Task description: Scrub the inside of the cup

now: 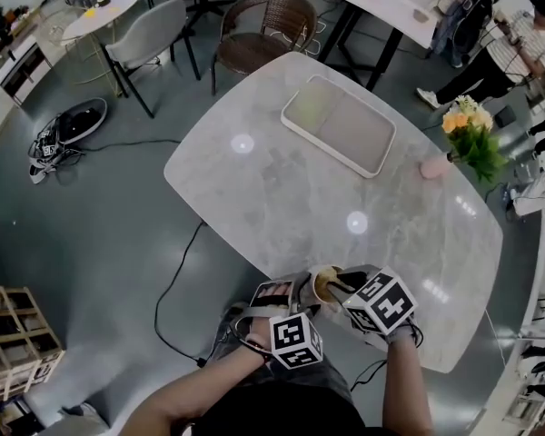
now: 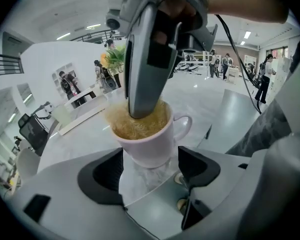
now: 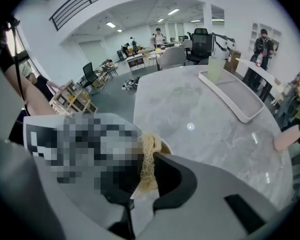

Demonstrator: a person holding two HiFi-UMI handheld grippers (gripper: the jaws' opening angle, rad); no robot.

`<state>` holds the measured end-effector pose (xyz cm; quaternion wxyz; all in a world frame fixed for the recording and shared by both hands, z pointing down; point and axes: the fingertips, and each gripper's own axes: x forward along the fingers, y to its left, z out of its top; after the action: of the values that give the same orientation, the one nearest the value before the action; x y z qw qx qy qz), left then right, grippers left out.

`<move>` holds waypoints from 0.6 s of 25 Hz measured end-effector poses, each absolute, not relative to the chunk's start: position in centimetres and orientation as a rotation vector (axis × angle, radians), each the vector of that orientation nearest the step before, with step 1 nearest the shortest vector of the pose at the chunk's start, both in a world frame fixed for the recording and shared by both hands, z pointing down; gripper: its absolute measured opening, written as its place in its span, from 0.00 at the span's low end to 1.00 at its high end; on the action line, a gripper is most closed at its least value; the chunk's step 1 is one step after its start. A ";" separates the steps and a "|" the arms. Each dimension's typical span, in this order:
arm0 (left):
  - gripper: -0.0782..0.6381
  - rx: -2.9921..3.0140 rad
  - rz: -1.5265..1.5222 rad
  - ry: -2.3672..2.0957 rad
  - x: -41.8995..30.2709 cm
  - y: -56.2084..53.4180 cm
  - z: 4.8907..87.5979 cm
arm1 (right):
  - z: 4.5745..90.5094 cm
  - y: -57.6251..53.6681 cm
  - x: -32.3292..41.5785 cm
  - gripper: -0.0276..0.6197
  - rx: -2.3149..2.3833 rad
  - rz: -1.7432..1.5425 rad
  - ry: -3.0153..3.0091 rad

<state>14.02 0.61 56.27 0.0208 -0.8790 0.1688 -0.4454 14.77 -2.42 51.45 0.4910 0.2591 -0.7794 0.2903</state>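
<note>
Plainly, the right tool (image 3: 146, 156) is clamped narrow on a straw-coloured fibrous scrubber (image 2: 140, 126) and is sunk into the cup (image 2: 151, 146). The left tool (image 2: 150, 170) stands wide, and its pads seem to press the cup's lower wall from both sides, only at their tips. That shallow hold is the risk. A hard sideways scrub could lever the cup out, tip it or skid it off, since it stands close to the near edge of the worktop (image 1: 282, 189). The scrubber could also snag and pull free. The cup is upright, long axis vertical, mouth up. In the left gripper view its handle (image 2: 185, 126) points right.
</note>
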 end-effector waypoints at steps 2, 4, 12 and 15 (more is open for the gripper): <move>0.60 -2.743 -1.383 0.519 14.1 0.9 56.1 | 51.8 -2.3 14.6 0.14 0.608 0.668 -1.892; 0.60 -2.776 -1.386 0.512 14.2 1.4 55.9 | 52.2 -2.1 14.6 0.14 0.584 0.661 -1.900; 0.60 -2.788 -1.392 0.377 15.5 4.1 55.5 | 53.3 -2.1 15.7 0.14 0.538 0.659 -1.870; 0.60 -2.772 -1.389 0.354 15.9 4.6 55.6 | 53.3 -1.9 15.8 0.14 0.504 0.672 -1.883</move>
<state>15.88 4.58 55.57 0.0104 -0.8882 0.1135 -0.4451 15.76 -1.86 53.32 0.5140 0.2098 -0.7833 0.2795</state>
